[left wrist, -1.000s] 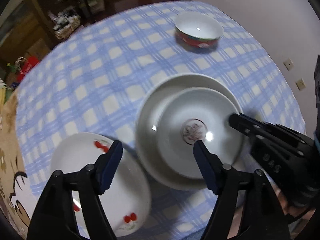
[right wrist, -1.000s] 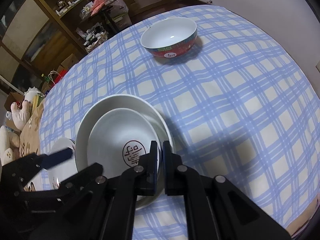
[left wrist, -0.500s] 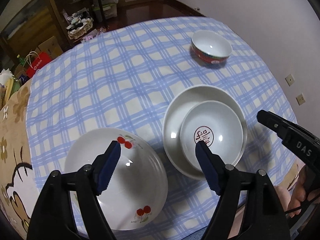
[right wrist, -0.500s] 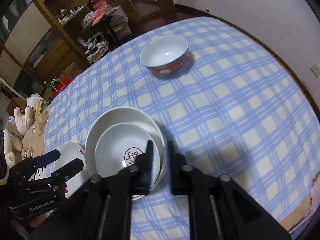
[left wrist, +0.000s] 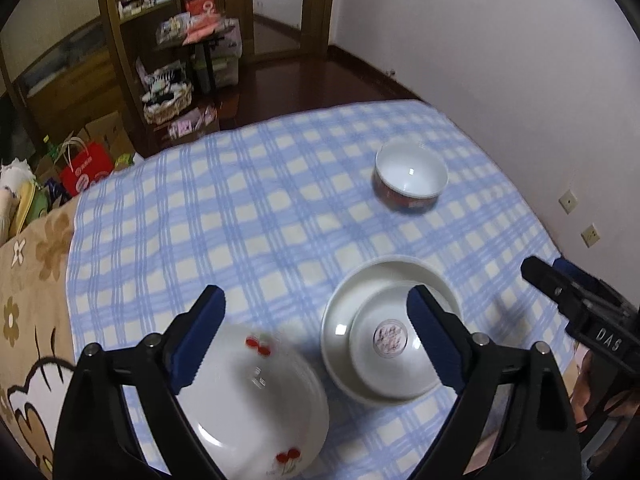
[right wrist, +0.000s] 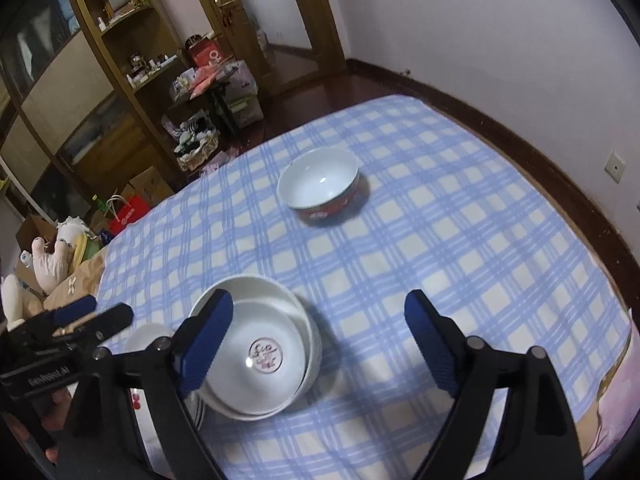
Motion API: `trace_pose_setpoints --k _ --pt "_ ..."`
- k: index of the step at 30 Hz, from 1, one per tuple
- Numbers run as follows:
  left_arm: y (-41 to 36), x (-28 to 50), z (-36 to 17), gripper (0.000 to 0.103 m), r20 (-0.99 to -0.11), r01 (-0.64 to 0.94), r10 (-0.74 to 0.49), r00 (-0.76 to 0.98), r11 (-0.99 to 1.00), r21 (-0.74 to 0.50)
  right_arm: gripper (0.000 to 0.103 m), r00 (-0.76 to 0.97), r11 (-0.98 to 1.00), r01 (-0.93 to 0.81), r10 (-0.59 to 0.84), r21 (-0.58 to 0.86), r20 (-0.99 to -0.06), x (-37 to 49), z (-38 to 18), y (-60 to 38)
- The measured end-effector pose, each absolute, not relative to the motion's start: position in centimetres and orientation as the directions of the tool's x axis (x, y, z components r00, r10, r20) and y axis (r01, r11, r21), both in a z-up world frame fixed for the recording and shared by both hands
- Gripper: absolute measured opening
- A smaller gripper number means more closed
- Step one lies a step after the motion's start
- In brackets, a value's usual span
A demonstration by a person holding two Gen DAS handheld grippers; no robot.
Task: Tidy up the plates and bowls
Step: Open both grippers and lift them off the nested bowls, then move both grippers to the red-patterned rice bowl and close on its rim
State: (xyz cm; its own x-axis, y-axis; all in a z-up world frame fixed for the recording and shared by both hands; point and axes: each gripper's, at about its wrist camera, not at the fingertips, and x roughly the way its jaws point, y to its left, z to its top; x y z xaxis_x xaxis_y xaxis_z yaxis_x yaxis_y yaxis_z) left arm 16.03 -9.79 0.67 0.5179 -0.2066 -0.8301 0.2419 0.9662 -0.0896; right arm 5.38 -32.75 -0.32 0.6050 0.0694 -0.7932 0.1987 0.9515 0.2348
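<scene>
Two white dishes are nested near the table's front: a wide deep plate with a smaller dish bearing a red emblem inside it. Left of them lies a cherry-patterned plate. A red-sided bowl stands alone farther back. My left gripper hovers above the cherry plate and the nested dishes, its jaws opening, nothing between them. My right gripper hangs above the nested dishes' right side, its jaws opening too, also holding nothing.
A blue checked cloth covers the round table, with a beige flowered cloth at its left. Beyond the far edge stand a wooden cabinet, boxes and a red bag. A white wall runs along the right.
Both grippers have risen and tipped up, so the dishes look smaller and more of the room shows. The right jaws, shut by the nested dishes' rim, have spread wide. The left jaws widened.
</scene>
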Motion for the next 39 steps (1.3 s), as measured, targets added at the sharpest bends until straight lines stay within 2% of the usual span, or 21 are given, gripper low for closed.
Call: trace_pose_setpoints --k 3,14,21,24,27,30,34,39 --pt "-10.7 17.3 1.1 0.092 -0.813 0.278 -0.236 0.532 0.956 -0.096 0.099 0.619 0.95 0.215 0.047 0.227 -0.784 6.1 -0.2 -33.5" --pt "-13.2 24.1 0.4 0.092 -0.769 0.276 -0.243 0.591 0.957 -0.09 0.099 0.641 0.939 0.249 0.025 0.239 -0.767 10.7 -2.2 -36.2" --pt "-15.1 29.0 -0.9 0.092 -0.786 0.314 -0.259 0.561 0.945 -0.087 0.099 0.636 0.943 0.262 -0.008 0.205 -0.772 14.8 -3.5 -38.3" --pt "-15.7 30.4 -2.1 0.092 -0.788 0.318 -0.291 0.543 0.94 -0.128 0.099 0.658 0.944 0.266 -0.028 0.197 -0.753 16.1 -3.8 -39.0" --pt "-16.4 31.7 -3.9 0.092 -0.801 0.324 -0.321 0.506 0.931 -0.168 0.099 0.67 0.944 0.255 -0.016 0.211 -0.742 17.4 -4.5 -39.6" --pt "-17.6 32.6 -5.2 0.092 -0.807 0.342 -0.305 0.505 0.93 -0.137 0.099 0.667 0.937 0.261 -0.003 0.231 -0.745 18.8 -5.6 -40.2" --pt "-18.6 34.0 -7.2 0.092 -0.837 0.35 -0.322 0.443 0.921 -0.169 0.099 0.652 0.936 0.259 0.014 0.24 -0.758 20.2 -6.8 -40.6" --pt "-19.6 34.3 -9.0 0.092 -0.854 0.361 -0.304 0.421 0.92 -0.149 0.096 0.649 0.931 0.246 0.048 0.269 -0.759 21.2 -8.0 -40.9"
